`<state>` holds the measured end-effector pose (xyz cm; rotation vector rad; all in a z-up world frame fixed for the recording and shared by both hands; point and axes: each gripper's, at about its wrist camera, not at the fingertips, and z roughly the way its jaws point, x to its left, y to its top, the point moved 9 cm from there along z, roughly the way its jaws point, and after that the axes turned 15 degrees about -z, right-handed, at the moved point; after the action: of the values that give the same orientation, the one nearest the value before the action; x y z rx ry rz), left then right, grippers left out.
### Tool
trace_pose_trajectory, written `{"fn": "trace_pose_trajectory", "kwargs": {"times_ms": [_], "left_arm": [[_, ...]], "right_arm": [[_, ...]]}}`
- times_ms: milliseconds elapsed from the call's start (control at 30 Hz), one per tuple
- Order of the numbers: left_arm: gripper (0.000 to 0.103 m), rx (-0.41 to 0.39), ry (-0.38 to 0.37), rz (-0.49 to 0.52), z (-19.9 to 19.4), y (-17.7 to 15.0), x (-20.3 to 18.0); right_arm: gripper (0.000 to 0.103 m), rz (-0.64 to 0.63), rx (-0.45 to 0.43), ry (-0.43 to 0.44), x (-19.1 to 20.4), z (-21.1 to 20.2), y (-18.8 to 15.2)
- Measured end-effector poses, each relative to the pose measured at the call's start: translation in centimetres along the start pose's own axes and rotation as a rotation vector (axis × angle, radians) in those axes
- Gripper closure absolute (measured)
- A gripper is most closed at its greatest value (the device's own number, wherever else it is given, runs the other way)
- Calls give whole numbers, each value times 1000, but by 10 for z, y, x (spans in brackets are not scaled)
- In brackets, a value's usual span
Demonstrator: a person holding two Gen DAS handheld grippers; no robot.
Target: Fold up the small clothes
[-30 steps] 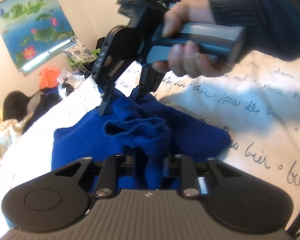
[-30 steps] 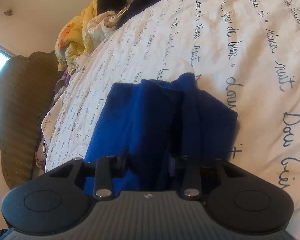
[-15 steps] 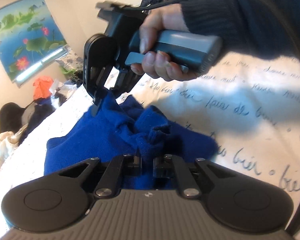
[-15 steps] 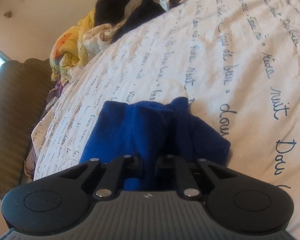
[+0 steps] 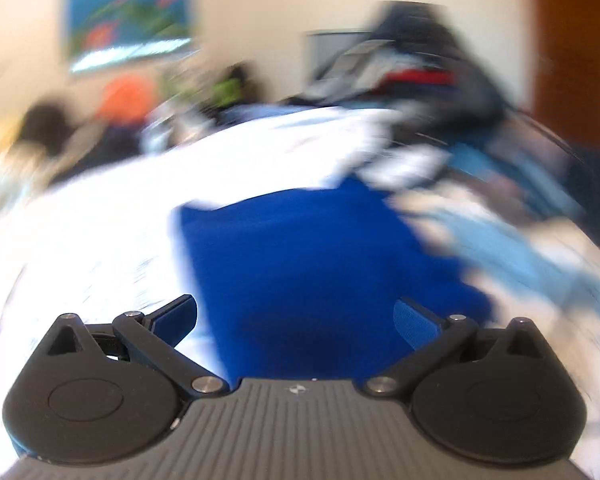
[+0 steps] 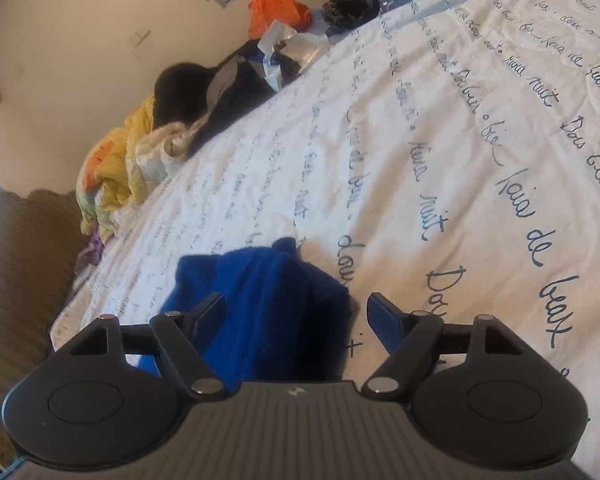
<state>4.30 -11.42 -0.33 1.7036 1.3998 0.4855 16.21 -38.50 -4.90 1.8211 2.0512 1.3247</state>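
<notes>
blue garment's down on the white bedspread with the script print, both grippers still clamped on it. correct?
Not quite. The blue garment does lie on the white bedspread with the script print, but neither gripper is clamped. The right gripper and left gripper are both opening, pads clear of the cloth, as each wrist view shows.

Daylit; left wrist view motion-blurred

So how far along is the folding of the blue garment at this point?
Done, it seems: the blue garment lies in a compact folded bundle on the script-printed bedspread. In hand: nothing; the left gripper and right gripper are both opening, pads clear of the cloth. Left: possibly setting it aside; a blurred clothes heap shows beyond.
</notes>
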Motion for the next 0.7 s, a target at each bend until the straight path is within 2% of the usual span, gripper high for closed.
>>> {"fn": "trace_pose_trajectory", "kwargs": {"times_ms": [33,67,133,167,200,267,300,333,367,400,433,500,533,633,700], "left_arm": [[3,28,14,-106,11,10,19],[4,61,-4,-229,23,19,37],[7,123,-87,-470,51,37,66],[14,147,-97,-551,66,44,78],[16,171,-98,-611,82,50,86],[18,240,-150,-679,113,59,90],[19,266,-160,-695,126,60,88],[24,258,-178,-672,133,63,82],[68,282,-199,-653,140,64,74],[91,319,-197,-641,145,58,68],[87,304,-158,-618,147,59,67],[87,242,-110,-550,137,65,64],[88,221,-103,-534,128,66,67],[88,180,-144,-500,94,79,82],[88,149,-102,-471,87,99,99]], "right_arm": [[24,10,25,12,2,8,-4],[25,20,35,30,6,15,-8],[25,37,18,57,11,22,-9],[25,50,9,61,11,25,-8],[26,68,-4,64,10,26,-6],[33,104,-30,70,6,31,-4],[40,110,-40,70,5,33,-4],[52,115,-46,58,5,34,-4],[66,105,-27,35,5,36,-7],[83,80,-5,23,9,39,-11],[83,40,-19,-1,15,36,-12],[85,-23,-44,-16,33,28,-11],[86,-28,-60,5,43,22,-8],[86,-65,-105,69,79,11,7],[86,-59,-119,128,99,18,19]]}}
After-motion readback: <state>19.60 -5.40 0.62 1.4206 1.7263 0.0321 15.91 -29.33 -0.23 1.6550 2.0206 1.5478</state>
